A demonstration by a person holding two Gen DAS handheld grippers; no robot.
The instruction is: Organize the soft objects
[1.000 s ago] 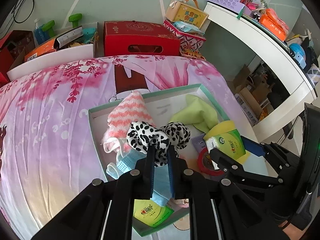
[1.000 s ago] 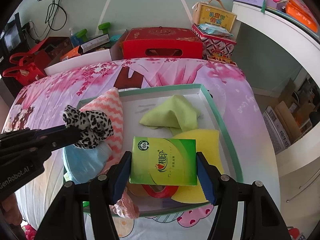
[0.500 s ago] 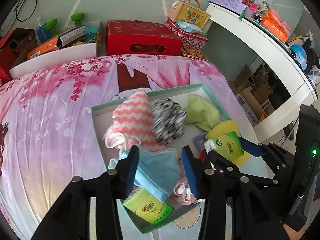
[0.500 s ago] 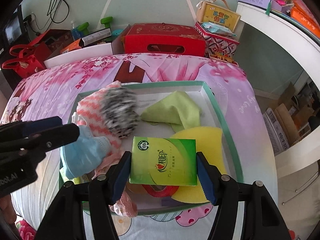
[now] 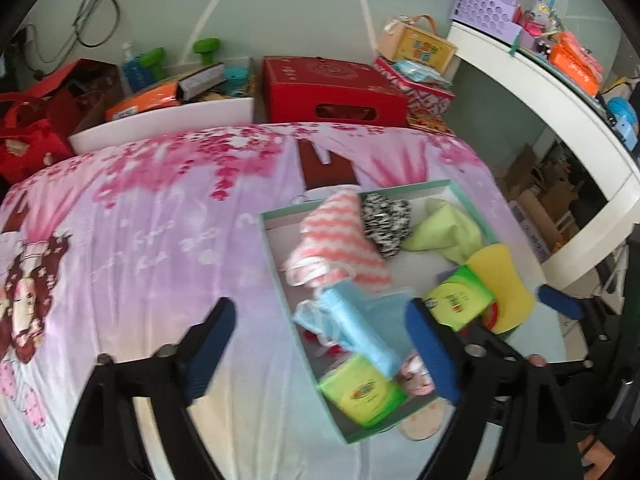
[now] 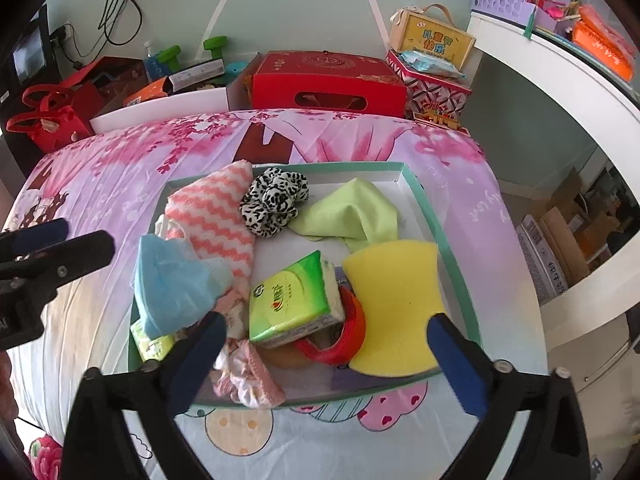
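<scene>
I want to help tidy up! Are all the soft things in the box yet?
Nearly all. The spotted scrunchie, striped cloth, blue mask, green cloth, tissue pack and yellow sponge lie in the green-edged box. Both tools, left and right, are opening with nothing held. Nothing soft shows outside the box.

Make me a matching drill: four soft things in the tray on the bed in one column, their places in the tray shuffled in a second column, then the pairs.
Seen from the right wrist view, all in the green-rimmed tray.

Things
1. spotted scrunchie
2. yellow sponge
3. blue face mask
4. green tissue pack

Places
A. leaning on the red tape roll, middle of the tray
B. left side, draped over the edge of the striped cloth
C. far end, between the striped cloth and the lime cloth
D. right side, along the tray wall

Pairs: 1-C, 2-D, 3-B, 4-A
</scene>
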